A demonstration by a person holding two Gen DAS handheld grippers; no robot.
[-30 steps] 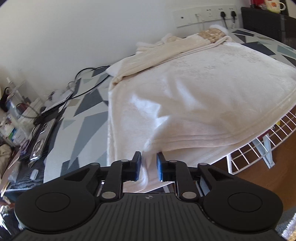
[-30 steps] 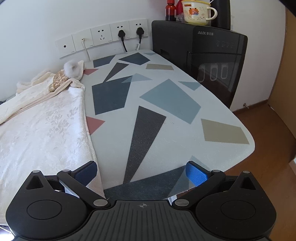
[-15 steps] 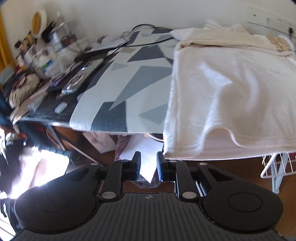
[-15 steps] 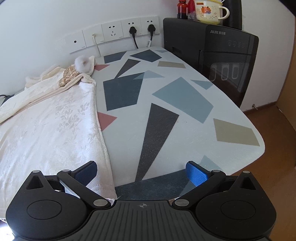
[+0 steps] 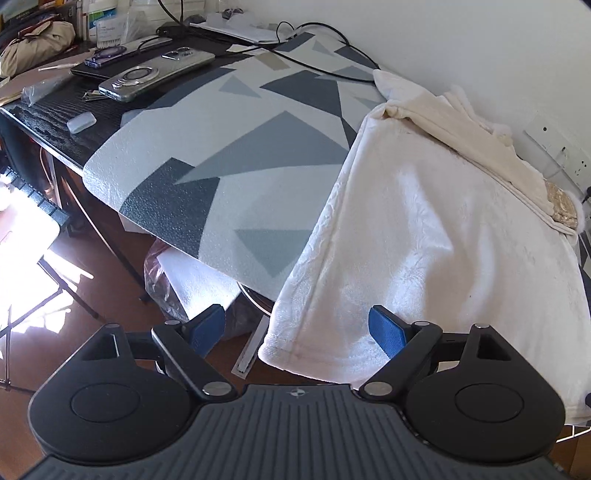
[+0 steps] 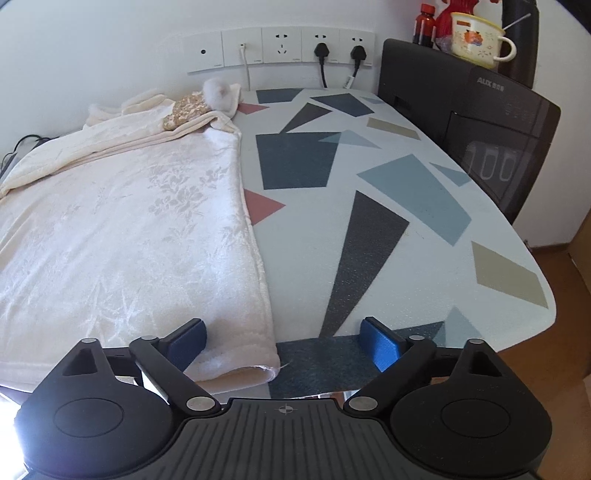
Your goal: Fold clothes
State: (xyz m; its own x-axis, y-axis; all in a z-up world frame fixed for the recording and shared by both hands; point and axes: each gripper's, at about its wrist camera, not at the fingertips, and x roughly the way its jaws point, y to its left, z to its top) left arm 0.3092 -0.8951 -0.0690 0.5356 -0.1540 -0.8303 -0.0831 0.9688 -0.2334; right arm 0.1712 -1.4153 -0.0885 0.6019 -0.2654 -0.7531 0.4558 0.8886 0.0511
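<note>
A cream fleece garment (image 5: 436, 236) lies folded on the patterned table (image 5: 258, 155), its near edge hanging over the table's front. My left gripper (image 5: 297, 328) is open, and the garment's lower left corner hangs between its blue pads without being held. In the right wrist view the same garment (image 6: 122, 236) covers the table's left half, with a gold embroidered patch (image 6: 186, 109) at the far end. My right gripper (image 6: 282, 345) is open over the garment's near right corner at the table's front edge.
Phones (image 5: 155, 74), cables and clutter sit on the dark desk end at the far left. A black appliance (image 6: 469, 122) with a cup (image 6: 476, 33) on top stands at the table's right. Wall sockets (image 6: 280, 50) with plugs are behind. Wooden floor lies below.
My left gripper has opened from shut and swung round to the garment's hanging left corner. My right gripper has stayed open and shifted left, nearer the garment's right corner.
</note>
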